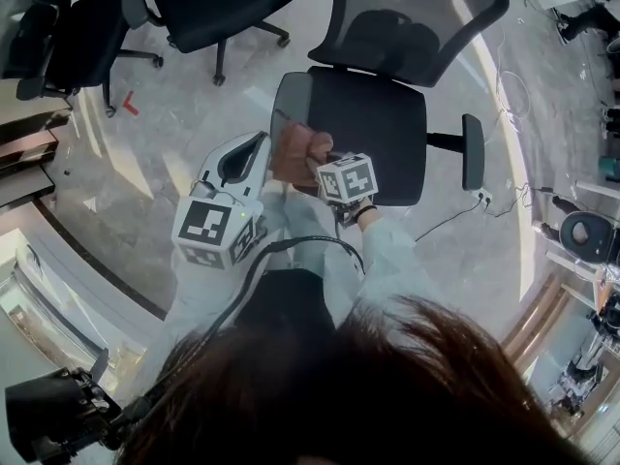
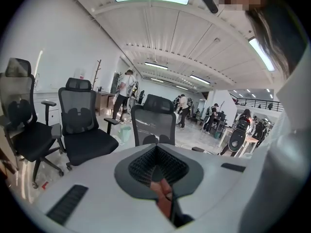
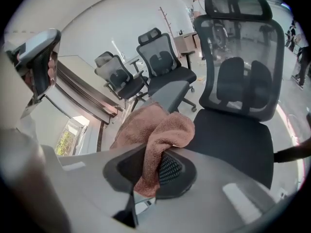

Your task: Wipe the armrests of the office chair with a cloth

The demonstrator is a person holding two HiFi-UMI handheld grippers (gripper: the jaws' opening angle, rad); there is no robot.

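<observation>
The office chair (image 1: 373, 129) has a black seat and a mesh back. Its grey left armrest (image 1: 289, 100) and dark right armrest (image 1: 472, 151) stand at either side. A brown cloth (image 1: 298, 153) hangs bunched over the near end of the left armrest, and my right gripper (image 1: 312, 170) is shut on it. In the right gripper view the cloth (image 3: 155, 130) folds out of the jaws of the right gripper (image 3: 156, 166) above the armrest (image 3: 171, 93). My left gripper (image 1: 254, 148) is shut and empty, just left of the cloth. In its own view the left gripper (image 2: 155, 152) points off across the room.
Two more black office chairs (image 1: 87, 37) (image 1: 218, 3) stand on the glossy floor at the back left. A cable (image 1: 455, 216) runs across the floor right of the chair. The left gripper view shows several chairs (image 2: 85, 130) and people (image 2: 124, 91) further off.
</observation>
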